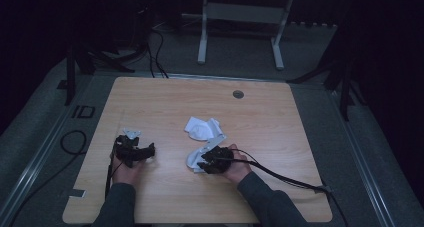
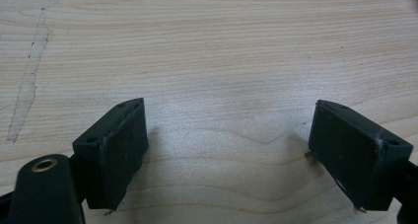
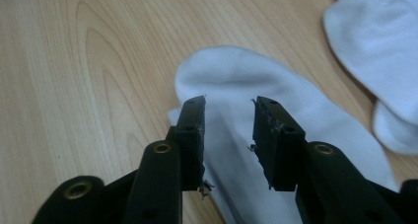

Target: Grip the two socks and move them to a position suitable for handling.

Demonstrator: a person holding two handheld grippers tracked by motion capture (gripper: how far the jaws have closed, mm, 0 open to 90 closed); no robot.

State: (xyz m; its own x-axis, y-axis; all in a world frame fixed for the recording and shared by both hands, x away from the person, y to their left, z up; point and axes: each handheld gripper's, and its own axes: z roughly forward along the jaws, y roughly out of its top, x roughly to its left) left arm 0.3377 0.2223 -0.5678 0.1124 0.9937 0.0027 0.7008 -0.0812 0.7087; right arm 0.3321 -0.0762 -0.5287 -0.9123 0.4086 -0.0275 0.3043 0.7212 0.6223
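Two white socks lie on a wooden table (image 1: 260, 112). Seen from the high view, the near sock (image 1: 196, 157) sits a little to the 5 o'clock side of the table's middle. The far sock (image 1: 202, 128) lies just past it, toward 12 o'clock, close beside it, but I cannot tell from up there if the two touch.

The right gripper (image 1: 206, 164) is at the near sock, held by a hand in a dark sleeve that comes in from 5 o'clock. In the right gripper view, the right gripper (image 3: 229, 116) has its two black jaws a small way apart, with a narrow gap. The near sock (image 3: 256, 81) lies under and past them, and its rounded end points toward 12 o'clock. The jaws are over the sock and do not pinch it. The far sock (image 3: 379, 41) is at 2 o'clock in that view, and there a thin strip of wood shows between the two socks.

The left gripper (image 1: 142, 151) is on the 9 o'clock side of the near sock, well apart from both socks. In the left gripper view, the left gripper (image 2: 226, 135) has its jaws spread wide, one at 8 o'clock and one at 4 o'clock. Bare wood is between them. A pale scratch (image 2: 29, 81) runs down the wood at 10 o'clock.

A small round hole cover (image 1: 238, 94) sits near the far edge of the table at 12 o'clock.
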